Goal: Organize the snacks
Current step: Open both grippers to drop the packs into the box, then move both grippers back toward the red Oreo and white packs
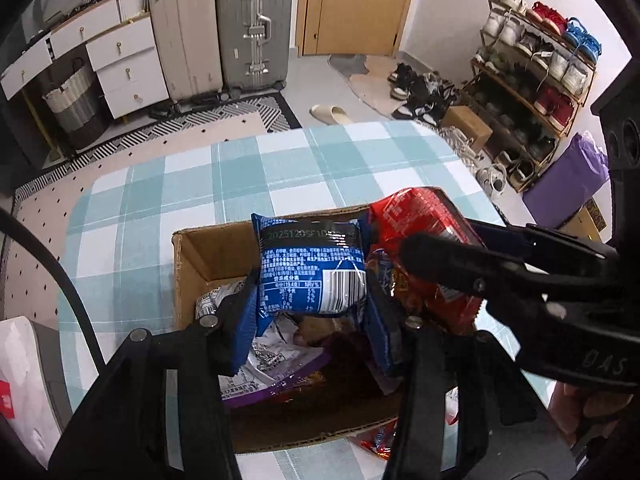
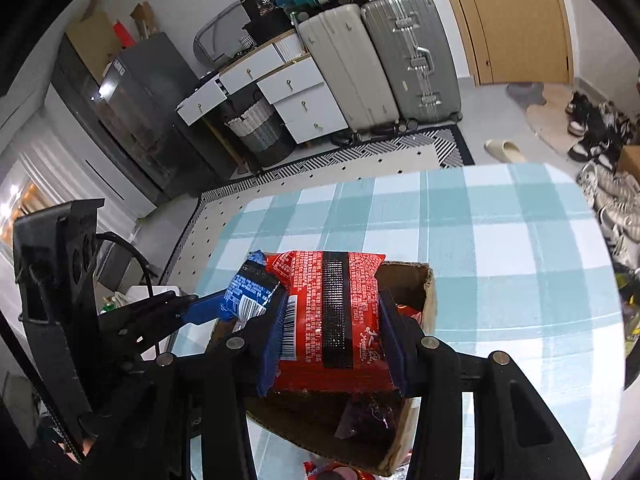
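A blue snack packet (image 1: pixel 312 272) is clamped between the pads of the left gripper (image 1: pixel 310 304), and a red snack packet (image 2: pixel 332 320) between those of the right gripper (image 2: pixel 330 344). Both are held side by side above the open cardboard box (image 1: pixel 192 264) near the table's (image 1: pixel 168 184) front edge; the checked cloth beyond lies bare.

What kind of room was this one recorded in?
Probably a home entryway or living area: suitcases stand by a wooden door, a loaded shoe rack lines the wall, and a checked table holds the box.
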Demonstrator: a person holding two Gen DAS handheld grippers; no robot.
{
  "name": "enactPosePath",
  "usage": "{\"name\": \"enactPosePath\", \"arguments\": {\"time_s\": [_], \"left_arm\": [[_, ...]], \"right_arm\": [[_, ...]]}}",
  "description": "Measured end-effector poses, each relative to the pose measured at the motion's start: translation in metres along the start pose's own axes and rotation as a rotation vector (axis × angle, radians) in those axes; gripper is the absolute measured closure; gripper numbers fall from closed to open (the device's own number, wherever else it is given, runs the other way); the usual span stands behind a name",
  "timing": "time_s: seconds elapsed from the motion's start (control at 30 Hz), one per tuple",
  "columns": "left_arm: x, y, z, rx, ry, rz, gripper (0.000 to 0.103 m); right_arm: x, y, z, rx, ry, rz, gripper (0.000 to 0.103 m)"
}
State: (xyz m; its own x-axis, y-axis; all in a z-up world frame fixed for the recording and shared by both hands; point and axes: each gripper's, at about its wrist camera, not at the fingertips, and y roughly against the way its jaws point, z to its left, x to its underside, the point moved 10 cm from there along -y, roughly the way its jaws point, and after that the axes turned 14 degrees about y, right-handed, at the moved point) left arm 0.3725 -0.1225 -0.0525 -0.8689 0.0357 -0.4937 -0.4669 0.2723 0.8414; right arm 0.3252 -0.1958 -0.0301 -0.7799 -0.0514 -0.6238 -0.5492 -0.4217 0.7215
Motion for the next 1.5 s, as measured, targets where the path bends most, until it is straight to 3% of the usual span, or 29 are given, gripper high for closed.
{"name": "enactPosePath", "arguments": {"time_s": [0.1,0.17,0.23,0.3,0.47,0.73,0.93,1.1,1.27,1.5], "left_arm": [[-0.003,-0.009,0.012,-0.043,0.010,0.022,0.043],[-0.006,-0.006,0.017,-0.027,0.026,0.010,0.027],[-0.006,-0.003,0.018,0.021,0.040,0.022,0.018],[-0.007,0.005,0.023,0.012,0.054,0.003,0.018],[0.000,0.037,0.024,0.030,0.046,-0.039,0.018],[0.031,0.105,0.024,-0.005,0.008,-0.165,0.018],[0.067,0.149,0.009,-0.074,-0.054,-0.297,0.018],[0.094,0.176,-0.006,-0.071,-0.063,-0.346,0.017],[0.120,0.193,-0.019,-0.054,-0.050,-0.377,0.004],[0.154,0.213,-0.034,-0.048,-0.065,-0.473,0.001]], "right_arm": [[0.001,-0.005,0.001,-0.020,-0.009,0.010,0.058],[-0.001,-0.002,0.002,0.000,0.002,0.004,0.057],[-0.006,0.003,0.005,0.027,0.025,-0.015,0.050],[-0.009,0.007,0.006,0.022,0.021,-0.030,0.035],[-0.017,0.036,0.011,0.033,0.025,-0.099,0.033],[-0.007,0.100,0.012,0.057,0.005,-0.161,0.033],[0.022,0.146,0.019,0.064,0.028,-0.203,0.029],[0.049,0.174,0.024,0.104,0.072,-0.218,0.028],[0.075,0.196,0.030,0.107,0.097,-0.257,0.012],[0.116,0.221,0.048,0.116,0.146,-0.330,0.003]]}}
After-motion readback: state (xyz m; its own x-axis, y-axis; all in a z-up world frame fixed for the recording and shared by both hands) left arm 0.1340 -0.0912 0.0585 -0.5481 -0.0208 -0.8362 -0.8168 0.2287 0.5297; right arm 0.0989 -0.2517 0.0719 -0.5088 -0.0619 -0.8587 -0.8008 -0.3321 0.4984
